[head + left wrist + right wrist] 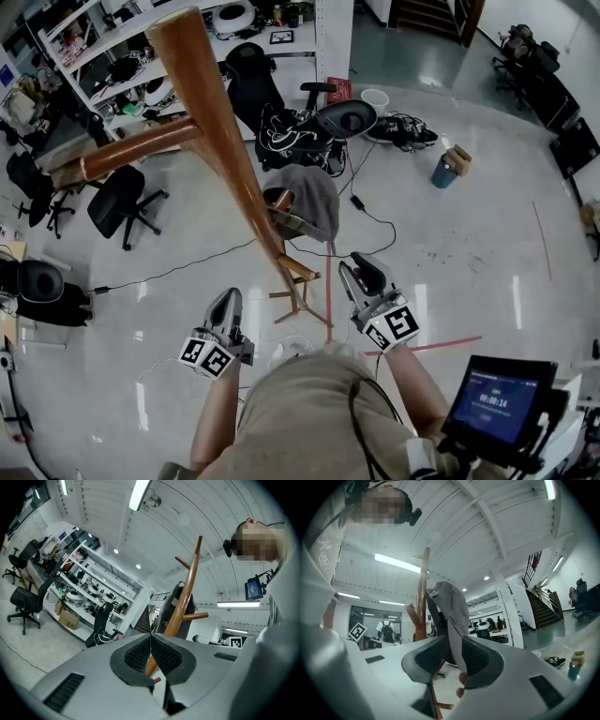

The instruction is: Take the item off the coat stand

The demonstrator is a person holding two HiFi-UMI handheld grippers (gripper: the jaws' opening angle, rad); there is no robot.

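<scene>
**Glossy workshop floor, cap gripped but not yet lifted**

Over the floor (pixel 469 234), the grey cap (pixel 451 606) is hanging on the coat stand (pixel 211 103). Its edge is lying between the right gripper (pixel 452 663) jaws, which seem to be pinching it. The left gripper (pixel 151 656) jaws are meeting, empty. Lifting off is remaining.

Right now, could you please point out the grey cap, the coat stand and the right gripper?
grey cap (pixel 314 195): head view, crown.
coat stand (pixel 216 103): head view, pole.
right gripper (pixel 359 266): head view, between fingertips.

Beige short-sleeved shirt (pixel 291 412), black cable (pixel 352 408) across it. Left hand-held gripper (pixel 228 295), right hand-held gripper (pixel 361 269): grey shells, black-on-white marker cubes.
</scene>
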